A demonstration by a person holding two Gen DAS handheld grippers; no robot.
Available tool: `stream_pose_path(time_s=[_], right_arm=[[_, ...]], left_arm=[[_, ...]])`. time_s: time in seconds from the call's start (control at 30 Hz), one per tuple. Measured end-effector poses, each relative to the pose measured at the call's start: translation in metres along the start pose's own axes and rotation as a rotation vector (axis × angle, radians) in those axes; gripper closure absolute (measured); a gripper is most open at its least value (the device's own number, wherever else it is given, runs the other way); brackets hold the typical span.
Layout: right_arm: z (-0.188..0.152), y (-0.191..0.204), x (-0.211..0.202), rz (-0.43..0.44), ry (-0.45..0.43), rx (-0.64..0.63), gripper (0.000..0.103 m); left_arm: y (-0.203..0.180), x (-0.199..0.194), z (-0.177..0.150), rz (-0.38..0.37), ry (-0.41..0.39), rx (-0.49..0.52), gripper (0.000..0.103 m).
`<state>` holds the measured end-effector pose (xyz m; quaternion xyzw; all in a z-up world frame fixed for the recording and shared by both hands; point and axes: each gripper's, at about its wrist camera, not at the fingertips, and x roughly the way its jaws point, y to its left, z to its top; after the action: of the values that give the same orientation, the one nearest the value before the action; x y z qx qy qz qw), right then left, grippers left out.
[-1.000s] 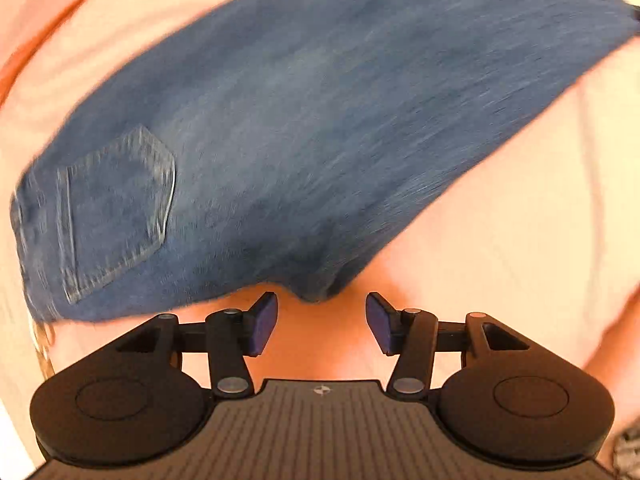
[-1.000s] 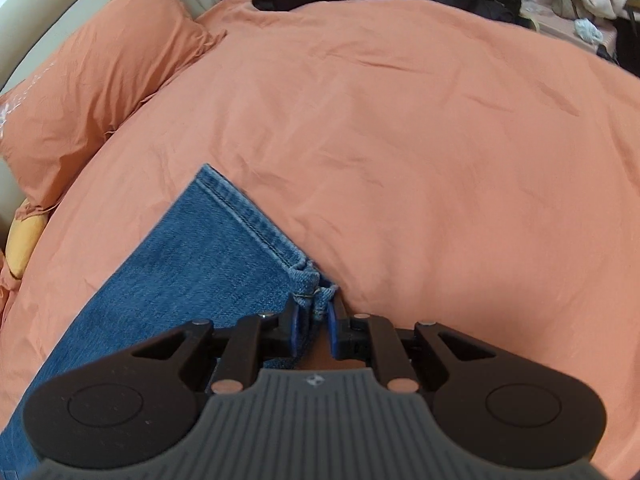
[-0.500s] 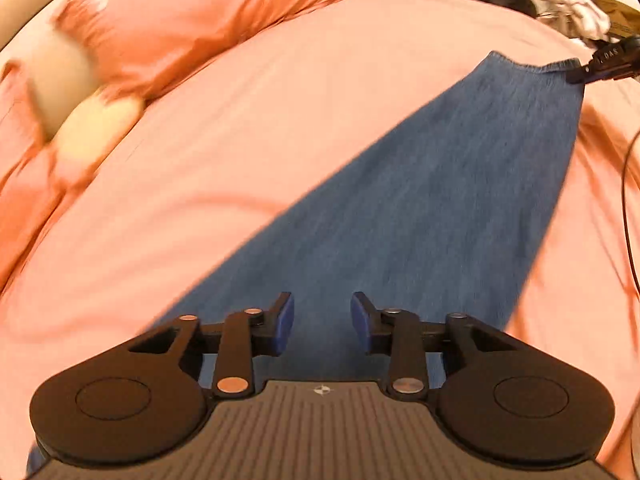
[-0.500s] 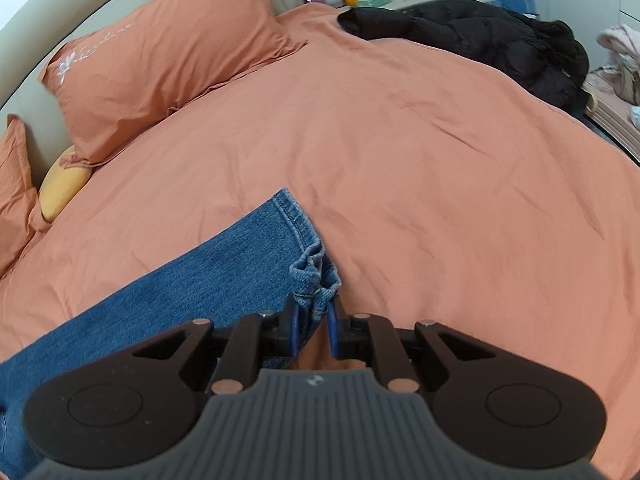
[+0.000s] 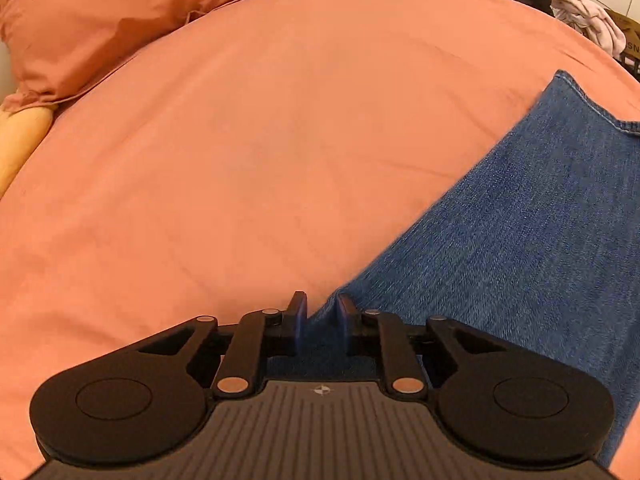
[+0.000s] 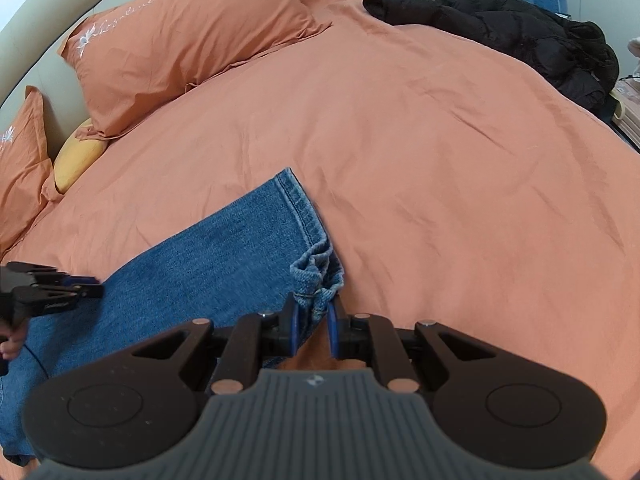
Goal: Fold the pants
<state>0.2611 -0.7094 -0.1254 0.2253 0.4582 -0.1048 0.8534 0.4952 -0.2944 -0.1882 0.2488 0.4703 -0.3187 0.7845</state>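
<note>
- On the orange bed (image 6: 420,152), toward the near edge, the jeans (image 6: 208,264) lie flat with the legs stacked. The hem end reaches toward the middle of the bed and the rest runs off to the near left corner.
- Right gripper (image 6: 313,322) is clamped on a bunched bit of the hem corner, lifting it slightly off the bedding. The rest of the hem lies flat.
- Left gripper (image 5: 322,314) sits at the long side edge of the leg, partway along. Its jaws are closing, and a ridge of denim stands between them. From the left wrist view I'd say the pads aren't quite pressing yet, though it's close.
- In the right wrist view you can see that left gripper (image 6: 86,286) coming in over the far edge of the leg, with a bit of the person's hand (image 6: 12,346) behind it.
- Step in hand, as I read it: getting both grips set for the crosswise fold, hem end over toward the waist.
- Next move needs the left to finish pinching both layers, not just the top one. Then both grippers lift together and carry the hem back evenly so the leg doesn't twist.
- Pillows (image 6: 192,40) at the head end and a black jacket (image 6: 520,36) at the far right corner are well apart from all this.
</note>
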Motion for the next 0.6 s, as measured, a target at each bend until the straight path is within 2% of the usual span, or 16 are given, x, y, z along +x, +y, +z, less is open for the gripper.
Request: stream_pose_path(time_s=[0.13,0.23,0.43,0.6], right_arm=[[0.002,0.000,0.007,0.001,0.003,0.009,0.095],[0.002,0.003,0.006,-0.008,-0.006,0.014,0.095],[0.004,0.022,-0.024,-0.011,-0.063,-0.024,0.095],[0.006,0.040,-0.046,-0.028,-0.092,-0.056,0.095]], left_arm=[[0.005,-0.012,-0.007,-0.017,-0.015,-0.026,0.081],[-0.006,-0.034,-0.016,-0.019,-0.040,-0.002,0.082],[-0.061,-0.070,-0.058,-0.116,-0.054,0.134,0.085],[-0.106,-0.084,-0.101,-0.193,-0.044,0.168,0.090]])
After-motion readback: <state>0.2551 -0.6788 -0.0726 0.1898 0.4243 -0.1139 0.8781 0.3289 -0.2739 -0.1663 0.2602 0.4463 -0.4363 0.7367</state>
